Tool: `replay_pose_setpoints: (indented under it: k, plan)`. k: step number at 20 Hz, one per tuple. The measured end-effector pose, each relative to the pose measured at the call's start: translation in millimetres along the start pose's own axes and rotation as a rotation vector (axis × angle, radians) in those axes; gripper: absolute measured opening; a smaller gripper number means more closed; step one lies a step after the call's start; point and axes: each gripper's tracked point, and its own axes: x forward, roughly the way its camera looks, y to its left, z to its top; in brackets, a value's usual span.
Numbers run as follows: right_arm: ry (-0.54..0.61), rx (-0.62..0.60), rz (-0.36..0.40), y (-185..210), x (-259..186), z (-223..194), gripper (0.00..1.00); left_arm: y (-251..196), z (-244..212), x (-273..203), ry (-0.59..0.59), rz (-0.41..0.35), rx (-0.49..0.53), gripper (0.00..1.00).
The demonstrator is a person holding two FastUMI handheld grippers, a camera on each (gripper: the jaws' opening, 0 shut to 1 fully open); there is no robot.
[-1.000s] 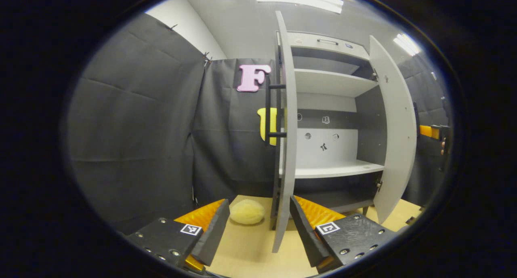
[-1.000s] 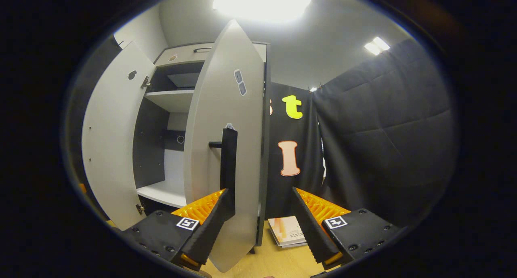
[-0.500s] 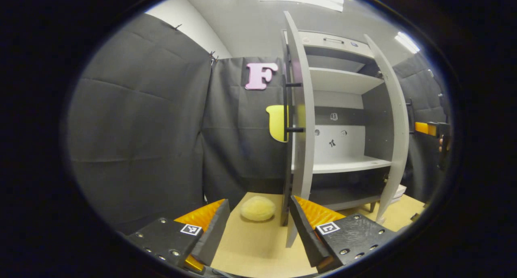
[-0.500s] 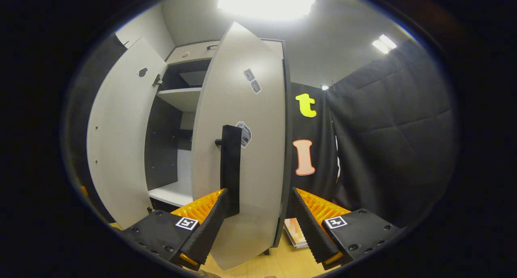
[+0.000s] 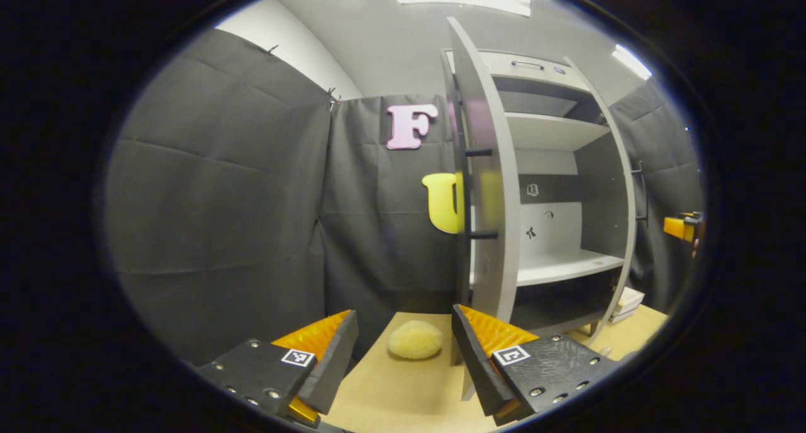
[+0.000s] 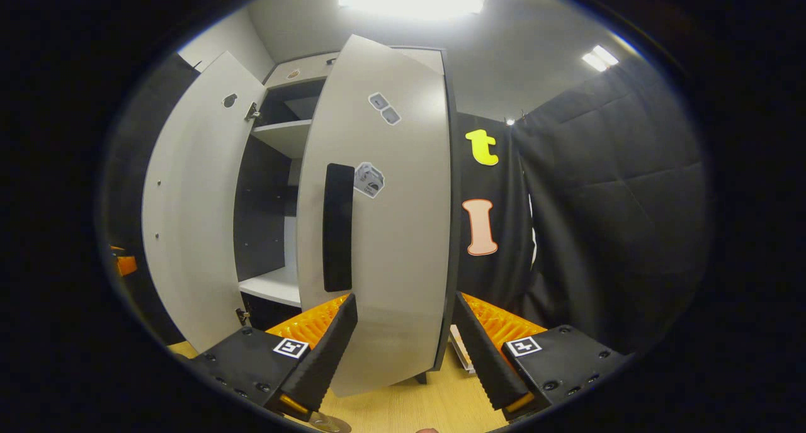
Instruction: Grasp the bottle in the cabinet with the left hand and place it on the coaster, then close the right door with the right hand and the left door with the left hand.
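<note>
Behind the light wooden worktop (image 5: 403,395), both grey cabinet doors are standing ajar: the right door (image 6: 384,231), the left door (image 5: 488,187), awaiting closing, both grippers' fingers apart and empty.

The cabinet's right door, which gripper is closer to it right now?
Right. The right gripper sits right in front of the right door; the left gripper is over by the left door.

The grey cabinet (image 5: 554,168) stands on the wooden counter (image 5: 403,389) with light shelves inside. Its right door (image 6: 384,231), carrying a black bar handle (image 6: 338,227), is swung most of the way shut. The left door (image 5: 491,187) stands ajar, perhaps half open, with its own black handle (image 5: 469,194).
</note>
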Motion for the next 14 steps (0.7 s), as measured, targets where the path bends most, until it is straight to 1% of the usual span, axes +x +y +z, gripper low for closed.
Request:
replay_pose_setpoints:
  k: [3, 9, 12, 13, 14]
  plan:
    - [0.015, -0.005, -0.001, -2.2, -5.3, -9.6, 0.98, 3.8, 21.2, 21.9, -0.021, 0.007, -0.007, 0.88]
    - [0.073, -0.003, 0.006, -9.5, -16.0, -33.2, 0.98, 13.3, 61.4, 60.5, -0.085, 0.046, -0.030, 0.88]
    - [0.084, -0.004, 0.001, -17.3, -19.8, -37.0, 0.98, 7.0, 74.2, 72.2, -0.112, 0.043, -0.057, 0.88]
    - [0.087, -0.005, -0.001, -20.2, -20.8, -39.0, 0.98, 2.5, 77.0, 75.1, -0.118, 0.036, -0.060, 0.87]
    - [0.091, -0.005, -0.005, -24.1, -22.1, -39.7, 0.98, 0.4, 77.6, 77.7, -0.122, 0.048, -0.052, 0.87]
